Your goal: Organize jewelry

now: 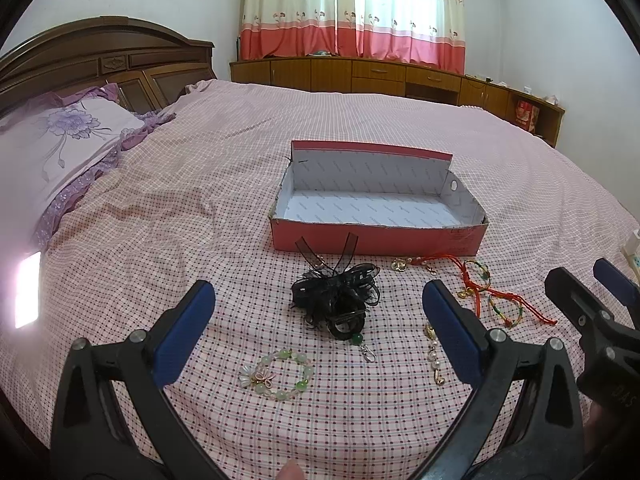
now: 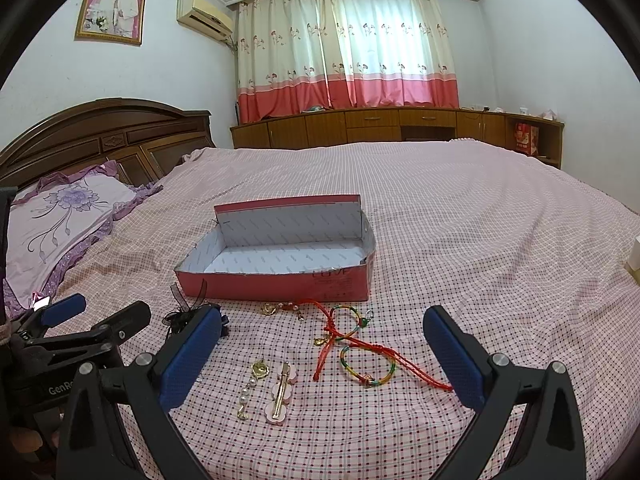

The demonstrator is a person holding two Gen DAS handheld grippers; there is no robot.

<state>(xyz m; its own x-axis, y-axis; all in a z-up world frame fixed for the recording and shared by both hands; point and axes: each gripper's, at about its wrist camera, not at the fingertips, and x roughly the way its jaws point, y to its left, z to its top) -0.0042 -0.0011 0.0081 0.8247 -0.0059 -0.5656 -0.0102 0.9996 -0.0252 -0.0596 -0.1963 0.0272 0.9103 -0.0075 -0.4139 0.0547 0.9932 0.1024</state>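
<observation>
The pink checked bed (image 1: 240, 184) is carrying an open, empty red cardboard box (image 1: 376, 236), probably waiting as the jewelry's container. Just before it are lying a black ribbon hair bow (image 1: 336, 296), red cord bracelets (image 2: 360, 344) and a green bead bracelet (image 1: 280, 376), while the left claw (image 1: 320, 328) and right claw (image 2: 324, 352) are hovering spread wide, gripping nothing.

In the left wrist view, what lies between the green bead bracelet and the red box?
The black ribbon hair accessory lies on the bedspread between the green bead bracelet and the red box, which holds nothing.
</observation>
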